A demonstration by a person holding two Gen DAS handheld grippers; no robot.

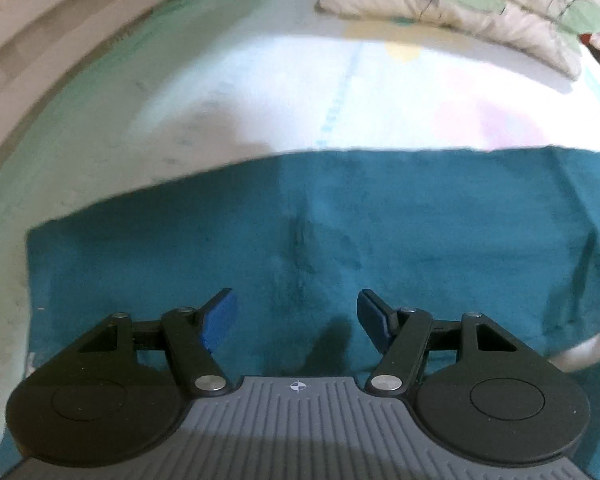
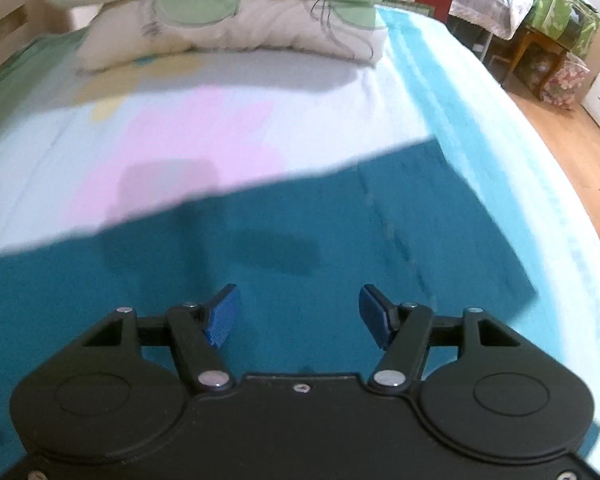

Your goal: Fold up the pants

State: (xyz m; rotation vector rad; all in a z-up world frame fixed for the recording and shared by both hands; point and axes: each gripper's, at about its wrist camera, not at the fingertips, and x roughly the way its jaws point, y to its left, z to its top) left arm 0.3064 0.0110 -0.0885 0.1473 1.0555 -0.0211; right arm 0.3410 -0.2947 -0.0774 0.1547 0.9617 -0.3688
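Teal pants (image 1: 300, 216) lie flat on the bed, filling the lower half of the left wrist view, with a seam running down their middle. My left gripper (image 1: 296, 320) hovers over them, open, nothing between its blue pads. In the right wrist view the same pants (image 2: 260, 248) reach the bed's right side, a stitched seam running near their right edge. My right gripper (image 2: 298, 318) is open above the cloth, its jaws empty. Both views are blurred by motion.
The bed sheet (image 1: 340, 92) is pale with pastel patches and a green border. Stacked leaf-print pillows (image 2: 228, 12) sit at the head. A wooden headboard (image 1: 40, 40) curves on the left. Wooden floor (image 2: 580, 152) and furniture (image 2: 540, 20) lie beyond the bed's right edge.
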